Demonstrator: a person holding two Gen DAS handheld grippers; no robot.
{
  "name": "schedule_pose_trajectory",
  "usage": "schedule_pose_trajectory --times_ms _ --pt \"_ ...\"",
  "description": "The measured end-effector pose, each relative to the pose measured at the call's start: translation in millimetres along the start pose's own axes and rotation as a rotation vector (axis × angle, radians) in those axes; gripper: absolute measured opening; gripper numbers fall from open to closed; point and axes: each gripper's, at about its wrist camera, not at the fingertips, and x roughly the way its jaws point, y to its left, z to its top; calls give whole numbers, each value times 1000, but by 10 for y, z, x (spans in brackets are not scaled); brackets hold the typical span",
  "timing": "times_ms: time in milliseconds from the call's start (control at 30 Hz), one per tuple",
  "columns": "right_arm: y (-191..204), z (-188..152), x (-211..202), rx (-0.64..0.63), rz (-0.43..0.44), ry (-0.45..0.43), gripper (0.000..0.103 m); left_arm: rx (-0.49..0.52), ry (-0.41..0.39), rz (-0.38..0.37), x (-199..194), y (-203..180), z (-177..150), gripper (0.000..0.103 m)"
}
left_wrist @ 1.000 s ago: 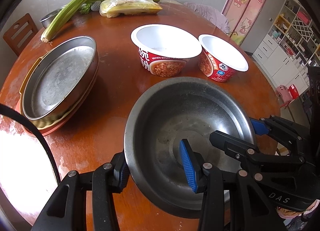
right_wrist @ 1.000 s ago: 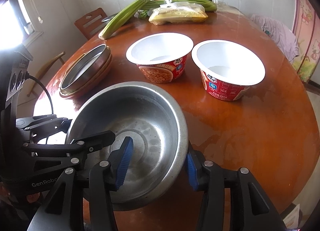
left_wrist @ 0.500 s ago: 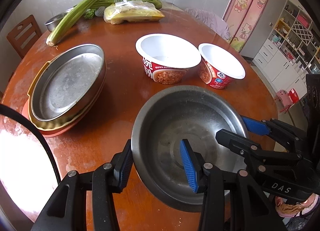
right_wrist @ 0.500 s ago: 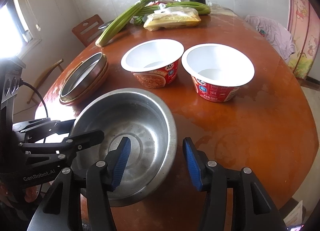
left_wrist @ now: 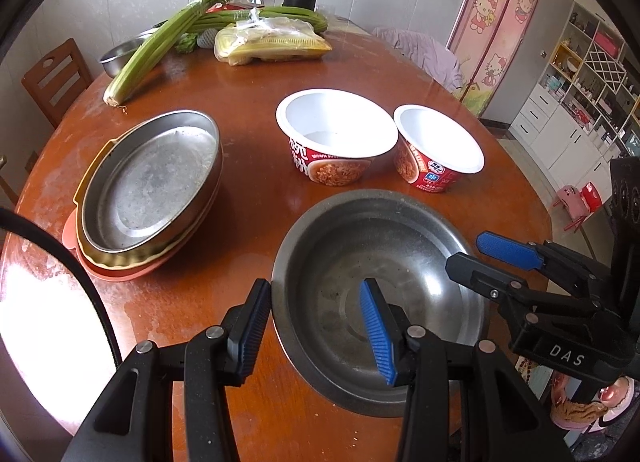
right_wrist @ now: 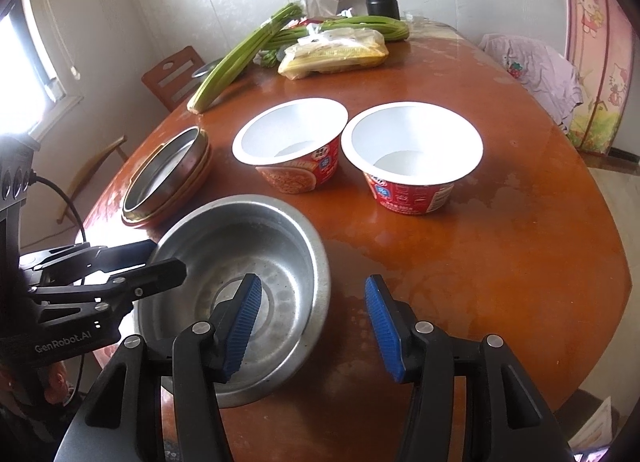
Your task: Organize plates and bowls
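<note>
The steel bowl (left_wrist: 380, 294) sits on the near part of the round wooden table (left_wrist: 248, 109), close to its front edge. The left hand-held gripper (left_wrist: 316, 332) straddles the bowl's left rim, jaws parted with a gap between each pad and the metal, so it grips nothing. The right hand-held gripper (right_wrist: 312, 326) straddles the right rim in the same way; its jaws have just been opening and stand clear of the rim. Just beyond the bowl stand two empty noodle cups (left_wrist: 338, 133), side by side and nearly touching. To the left lies a stack of plates (left_wrist: 148, 193), a steel pan on top, with bare wood between it and the bowl. Celery (left_wrist: 160, 45) and a bagged food packet (left_wrist: 272, 41) lie at the far edge.
</note>
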Motion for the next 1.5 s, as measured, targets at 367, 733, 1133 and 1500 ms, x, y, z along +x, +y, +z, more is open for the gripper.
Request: schedule_pose_trajectory --times_ms 367,733,1133,1500 --pt "-145 18 -47 27 -1 -19 56 11 -3 23 -26 -72 40 46" --pt "-208 14 -27 42 5 -17 56 -6 18 25 33 16 12 47" --pt "-273 142 -148 54 -15 -45 56 -22 -48 22 -230 85 202 49" --pt "-470 351 -336 83 -60 -95 56 39 -76 -37 -295 -262 576 49"
